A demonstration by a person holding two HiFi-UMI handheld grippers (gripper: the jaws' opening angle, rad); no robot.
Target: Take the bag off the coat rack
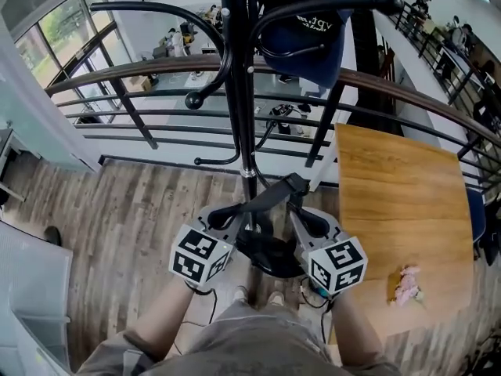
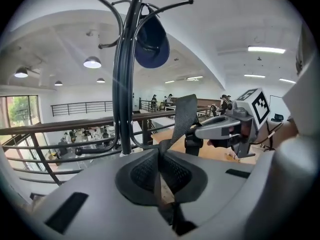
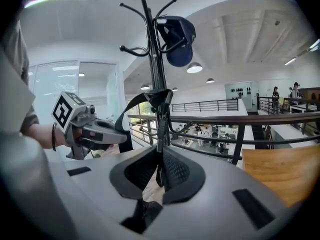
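A black coat rack (image 1: 239,92) stands at a railing, with a navy cap (image 1: 313,37) on an upper hook. The bag's dark strap (image 1: 266,198) runs across the pole low down. My left gripper (image 1: 232,214) is shut on one end of the strap (image 2: 182,115). My right gripper (image 1: 301,212) is shut on the other part, and the strap (image 3: 159,98) loops at the pole. A dark rounded shape (image 1: 270,257) lies below both grippers; I cannot tell whether it is the bag's body or the rack's foot. Each gripper shows in the other's view: the right gripper (image 2: 200,132) and the left gripper (image 3: 120,136).
A curved metal railing (image 1: 141,73) with a wooden rail runs behind the rack, with a lower floor beyond it. A wooden table (image 1: 399,210) stands to the right, with a small pink thing (image 1: 407,284) on it. A white cabinet (image 1: 31,288) is at the left. The floor is wood plank.
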